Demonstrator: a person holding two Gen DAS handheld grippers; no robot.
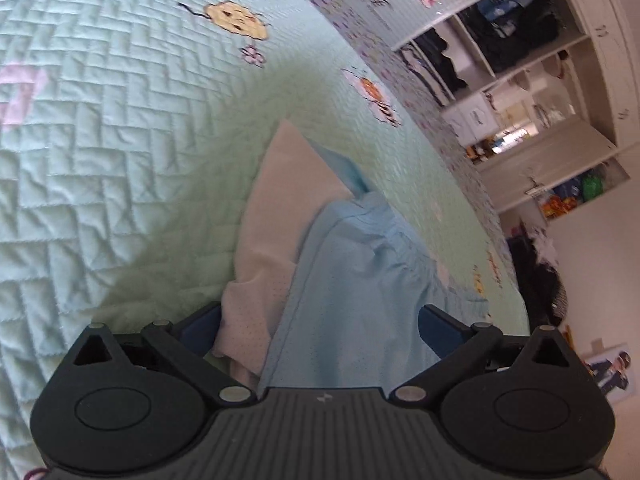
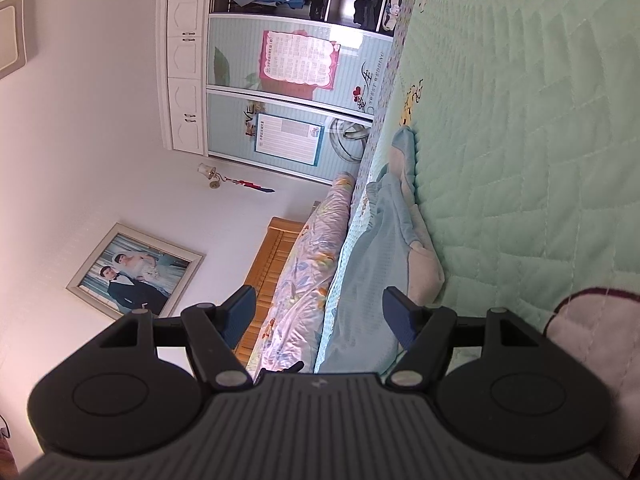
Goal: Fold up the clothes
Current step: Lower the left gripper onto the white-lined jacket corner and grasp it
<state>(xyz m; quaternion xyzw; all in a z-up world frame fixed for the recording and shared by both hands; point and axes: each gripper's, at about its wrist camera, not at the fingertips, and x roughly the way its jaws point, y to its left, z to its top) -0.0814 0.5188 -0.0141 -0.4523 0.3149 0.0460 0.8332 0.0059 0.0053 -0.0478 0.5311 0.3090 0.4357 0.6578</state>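
The blue garment, over a cream one, is laid on the quilt, its long axis running straight ahead. The left gripper is spread around its near end, nearer than the right gripper, which is spread and empty beside it.

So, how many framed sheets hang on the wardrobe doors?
2. The pink-framed sheet hangs on the farther sliding door; the blue-framed sheet hangs on the nearer door, closer to the bed. More may be hidden.
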